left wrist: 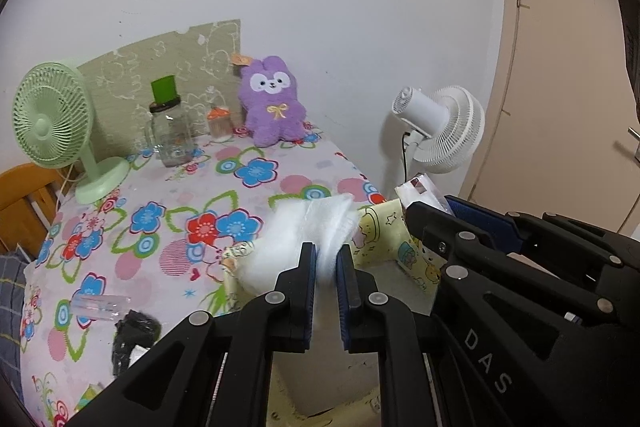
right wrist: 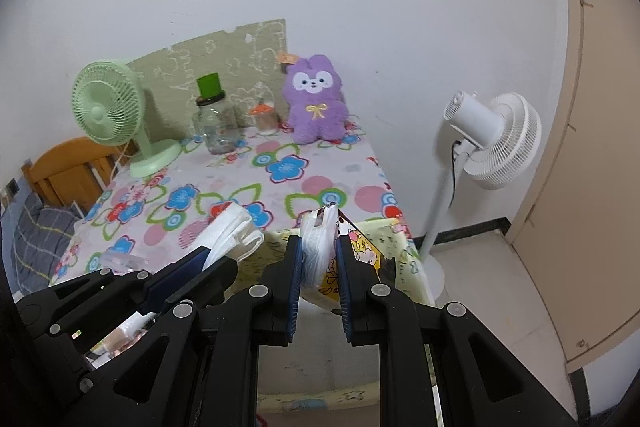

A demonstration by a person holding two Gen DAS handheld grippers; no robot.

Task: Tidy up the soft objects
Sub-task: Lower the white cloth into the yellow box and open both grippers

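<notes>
My left gripper (left wrist: 326, 255) is shut on a white fluffy soft pad (left wrist: 308, 227), held over the near edge of a yellow cartoon-print fabric box (left wrist: 384, 227). In the right wrist view that pad (right wrist: 236, 231) looks folded, in the left gripper (right wrist: 208, 251) at lower left. My right gripper (right wrist: 318, 247) is shut on a soft clear plastic packet (right wrist: 320, 239) above the same yellow box (right wrist: 384, 239). The left wrist view shows the right gripper (left wrist: 428, 205) and its packet (left wrist: 416, 187) at the right. A purple plush bunny (left wrist: 273, 103) (right wrist: 316, 105) sits upright against the wall at the table's far end.
The flowered tablecloth (left wrist: 160, 227) carries a green desk fan (left wrist: 52, 123), a glass jar with a green lid (left wrist: 170, 131), a small orange-topped jar (left wrist: 219, 123), a clear tube (left wrist: 100, 307) and a black item (left wrist: 132, 339). A white standing fan (right wrist: 492, 139) stands right of the table, a wooden chair (right wrist: 68, 167) left.
</notes>
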